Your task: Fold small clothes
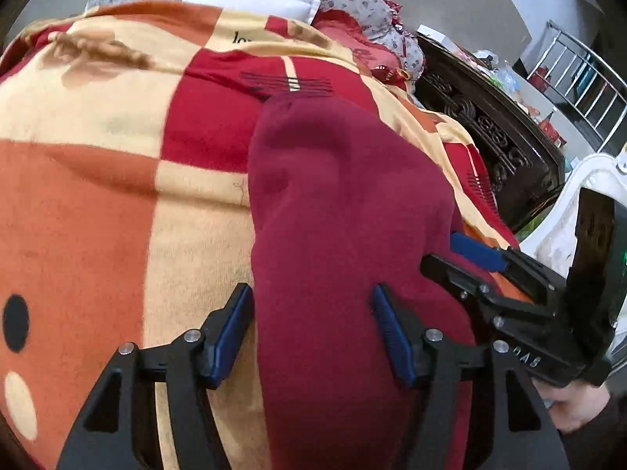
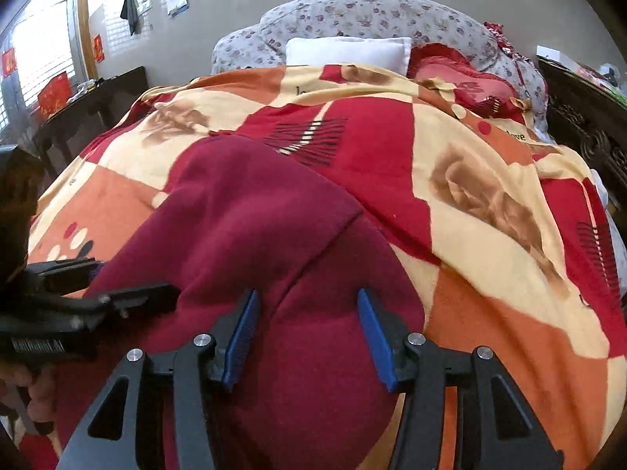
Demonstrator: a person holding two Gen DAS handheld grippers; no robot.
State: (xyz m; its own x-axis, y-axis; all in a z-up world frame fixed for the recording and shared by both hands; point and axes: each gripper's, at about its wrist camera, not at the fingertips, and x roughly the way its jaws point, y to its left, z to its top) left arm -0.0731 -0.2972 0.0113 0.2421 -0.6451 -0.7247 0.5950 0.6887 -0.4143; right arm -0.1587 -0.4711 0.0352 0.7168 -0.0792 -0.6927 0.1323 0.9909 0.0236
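Note:
A dark red fleece garment (image 1: 345, 211) lies on the patterned blanket (image 1: 98, 196) of a bed, and it also shows in the right wrist view (image 2: 254, 227). My left gripper (image 1: 311, 333) is open, its blue pads astride the garment's near part. My right gripper (image 2: 309, 337) is open too, its pads over the garment's near edge. In the left wrist view the right gripper (image 1: 466, 258) comes in from the right, beside the garment. In the right wrist view the left gripper (image 2: 117, 282) shows at the left edge.
The blanket (image 2: 470, 203) covers the whole bed. A white pillow (image 2: 348, 51) and a red cushion (image 2: 462, 78) lie at the flowered headboard (image 2: 372, 15). A dark carved cabinet (image 1: 501, 145) stands right of the bed, a dark table (image 2: 90, 105) left of it.

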